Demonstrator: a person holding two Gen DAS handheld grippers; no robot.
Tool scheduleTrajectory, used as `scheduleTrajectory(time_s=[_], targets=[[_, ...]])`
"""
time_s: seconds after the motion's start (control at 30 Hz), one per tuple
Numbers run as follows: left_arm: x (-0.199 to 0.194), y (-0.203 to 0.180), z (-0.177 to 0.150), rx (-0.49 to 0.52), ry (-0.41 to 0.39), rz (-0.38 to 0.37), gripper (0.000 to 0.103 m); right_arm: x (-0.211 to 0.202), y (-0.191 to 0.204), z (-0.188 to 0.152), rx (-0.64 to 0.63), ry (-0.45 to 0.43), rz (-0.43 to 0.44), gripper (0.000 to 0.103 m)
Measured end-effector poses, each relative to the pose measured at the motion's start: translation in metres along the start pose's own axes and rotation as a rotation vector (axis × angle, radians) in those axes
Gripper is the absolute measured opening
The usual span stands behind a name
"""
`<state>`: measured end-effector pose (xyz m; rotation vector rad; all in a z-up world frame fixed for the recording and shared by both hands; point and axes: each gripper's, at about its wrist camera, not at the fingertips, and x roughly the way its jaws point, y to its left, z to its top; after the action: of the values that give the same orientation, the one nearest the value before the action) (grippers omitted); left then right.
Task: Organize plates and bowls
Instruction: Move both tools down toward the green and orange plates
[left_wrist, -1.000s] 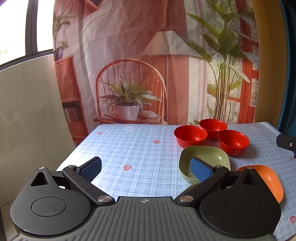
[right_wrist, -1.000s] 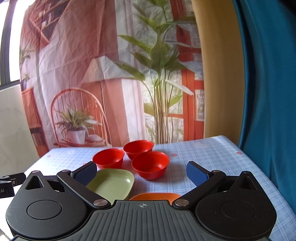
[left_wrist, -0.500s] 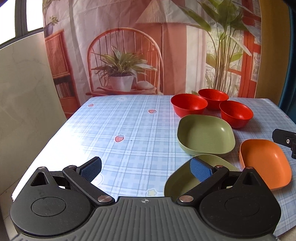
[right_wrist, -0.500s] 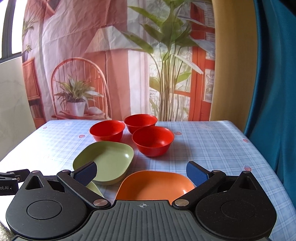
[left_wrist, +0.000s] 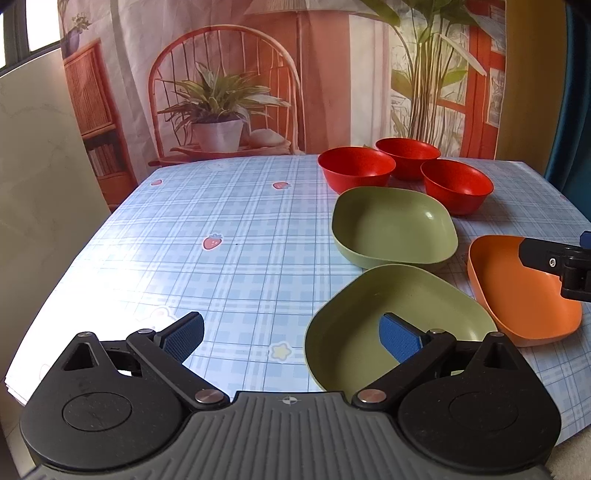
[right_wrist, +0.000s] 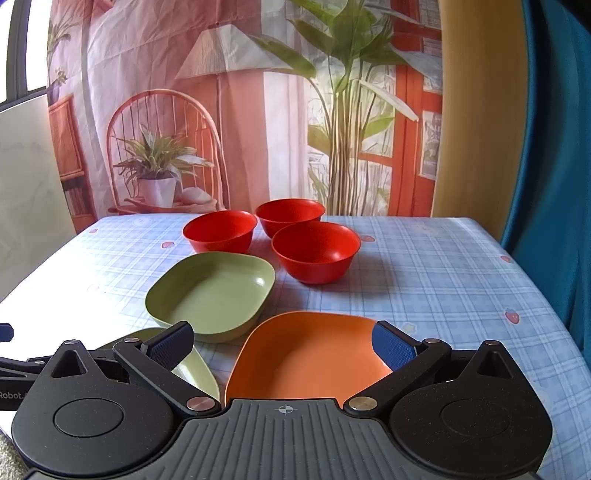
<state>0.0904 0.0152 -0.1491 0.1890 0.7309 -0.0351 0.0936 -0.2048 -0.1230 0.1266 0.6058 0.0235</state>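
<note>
Three red bowls (left_wrist: 354, 168) (right_wrist: 316, 251) stand grouped at the far side of the checked tablecloth (left_wrist: 221, 229). Two green plates lie in front of them, the far green plate (left_wrist: 393, 225) (right_wrist: 210, 291) and the near green plate (left_wrist: 369, 332) (right_wrist: 192, 363). An orange plate (left_wrist: 517, 291) (right_wrist: 306, 350) lies to their right. My left gripper (left_wrist: 291, 338) is open and empty, its right finger over the near green plate. My right gripper (right_wrist: 282, 345) is open and empty above the orange plate; its left finger shows in the left wrist view (left_wrist: 554, 262).
A printed backdrop (right_wrist: 258, 110) hangs behind the table. A blue curtain (right_wrist: 554, 147) hangs on the right. A pale wall panel (left_wrist: 37, 166) stands at the left. The table's front edge is just below both grippers.
Both grippers have tilted down and moved lower toward the table, bringing the near green plate and the orange plate into view. Both stay open.
</note>
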Motion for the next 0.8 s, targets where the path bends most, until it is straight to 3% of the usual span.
scheduleTrajectory(time_s=[0.3,0.8], targets=[[0.009,0.000,-0.005,-0.027,0.049,-0.039,0.082,0.006,0.003,-0.007,-0.018,0.024,0.029,0.101],[0.014,-0.001,-0.012,-0.043,0.095,-0.097,0.062,0.009,0.003,-0.013,-0.026,0.048,0.047,0.092]])
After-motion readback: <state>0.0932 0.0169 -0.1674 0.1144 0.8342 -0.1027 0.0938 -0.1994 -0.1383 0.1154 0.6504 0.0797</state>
